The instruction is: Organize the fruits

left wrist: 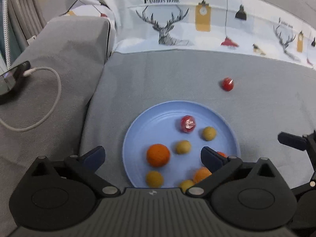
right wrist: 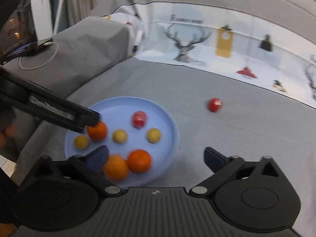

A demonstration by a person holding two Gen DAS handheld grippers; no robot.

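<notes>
- Resting on a grey cloth, a pale blue plate holds most of the fruit, and both cameras look down onto it.
- From the left wrist view, the left gripper hangs over the near part of the plate with its jaws spread wide and nothing between the pads; the orange in front of it sits free on the plate.
- That view shows four small yellow fruits, among them one at the plate's near rim, which the right wrist view hides behind its own gripper body.
- From the right wrist view, the right gripper also has its jaws spread apart, empty, over the plate's near right edge.
- Only this view shows two oranges side by side and touching; the left view lets its right finger cover most of them.
- A red fruit lies on the plate in both views.
- A second red fruit lies off the plate on the cloth, well apart from it.
- The left view shows a phone with a white cable on the grey armrest, more clearly than the right.
- A deer-print fabric runs behind.
</notes>
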